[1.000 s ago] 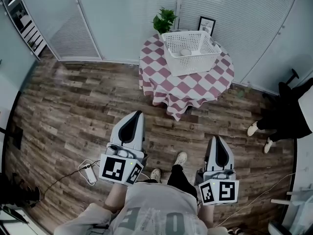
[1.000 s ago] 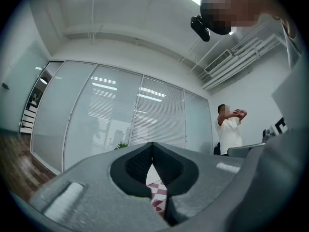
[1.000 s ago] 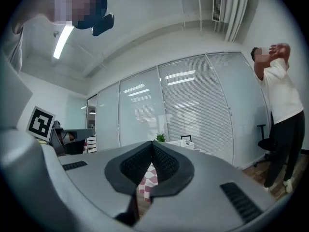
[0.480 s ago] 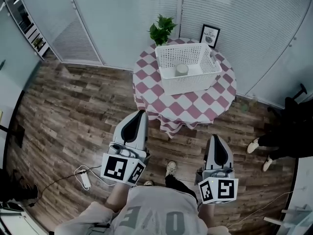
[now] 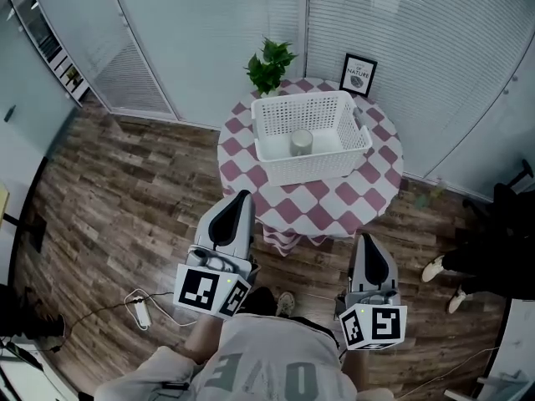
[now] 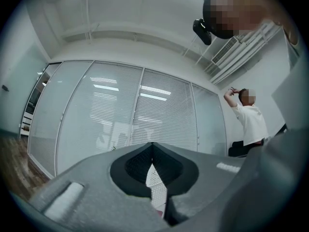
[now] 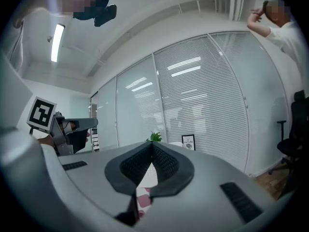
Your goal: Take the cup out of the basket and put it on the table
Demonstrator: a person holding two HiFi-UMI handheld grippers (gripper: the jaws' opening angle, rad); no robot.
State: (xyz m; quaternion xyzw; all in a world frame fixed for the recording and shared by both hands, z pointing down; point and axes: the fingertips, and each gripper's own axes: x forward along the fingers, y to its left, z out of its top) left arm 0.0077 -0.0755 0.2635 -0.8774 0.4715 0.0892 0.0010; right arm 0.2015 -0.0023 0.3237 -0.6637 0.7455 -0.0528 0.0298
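Left claw (image 5: 241, 197) and right claw (image 5: 365, 239) both have jaws together, nothing in them; I hold both short of the table (image 5: 322, 214); cup (image 5: 301, 142) upright inside white basket (image 5: 311, 172) on the table; potted plant (image 5: 269, 63) and framed picture (image 5: 358, 73) behind basket.

A grey T-shirt (image 5: 267, 368) printed with pale block lettering is worn, together with dark trousers (image 5: 256, 300) and a light shoe (image 5: 286, 302). The left gripper (image 5: 243, 195) and the right gripper (image 5: 366, 238) are cased in smooth pale-grey shells, with black ribbed pads set into the tapered jaws. A white left marker cube (image 5: 206, 289) and right marker cube (image 5: 374, 326), printed with black squares, are mounted behind them.
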